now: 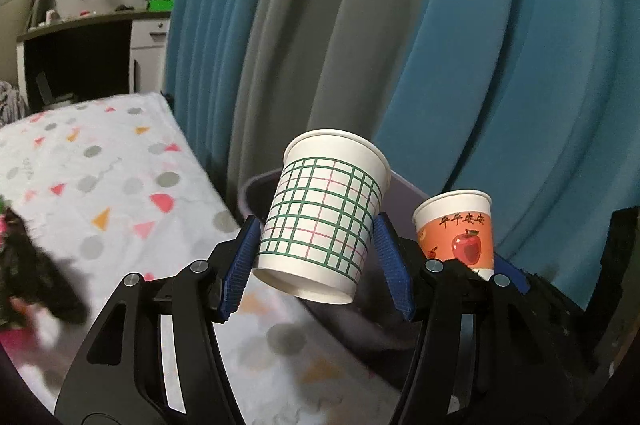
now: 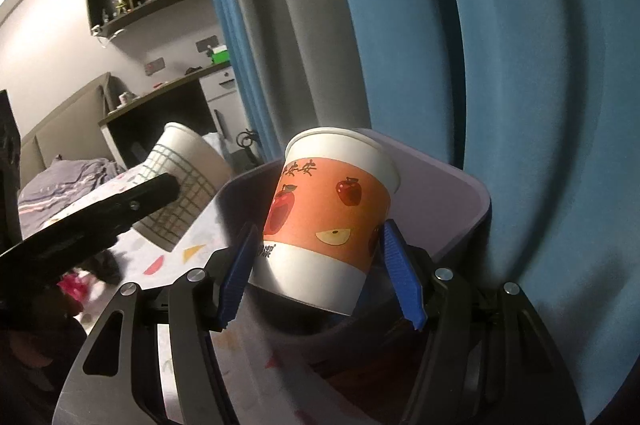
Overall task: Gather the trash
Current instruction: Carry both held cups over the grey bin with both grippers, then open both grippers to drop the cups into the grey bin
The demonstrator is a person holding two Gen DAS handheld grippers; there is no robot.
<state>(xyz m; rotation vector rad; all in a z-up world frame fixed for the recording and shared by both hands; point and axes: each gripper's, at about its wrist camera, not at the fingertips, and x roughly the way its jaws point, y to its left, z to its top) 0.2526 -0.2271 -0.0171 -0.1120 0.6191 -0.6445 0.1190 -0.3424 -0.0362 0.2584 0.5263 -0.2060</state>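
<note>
My left gripper [image 1: 316,265] is shut on a white paper cup with a green and pink grid [image 1: 322,217], held upright and slightly tilted above the near rim of a grey-purple trash bin [image 1: 256,191]. My right gripper [image 2: 320,269] is shut on a white paper cup with an orange apple band [image 2: 326,217], held over the open bin [image 2: 452,193]. The apple cup also shows in the left wrist view [image 1: 458,231], to the right of the grid cup. The grid cup shows in the right wrist view [image 2: 180,185], to the left behind the left gripper's black arm.
The bin stands against blue and grey curtains [image 1: 440,45] at the edge of a bed with a white dotted sheet [image 1: 100,185]. Dark and pink items [image 1: 28,265] lie on the bed at left. A desk and shelves [image 1: 92,29] stand far left.
</note>
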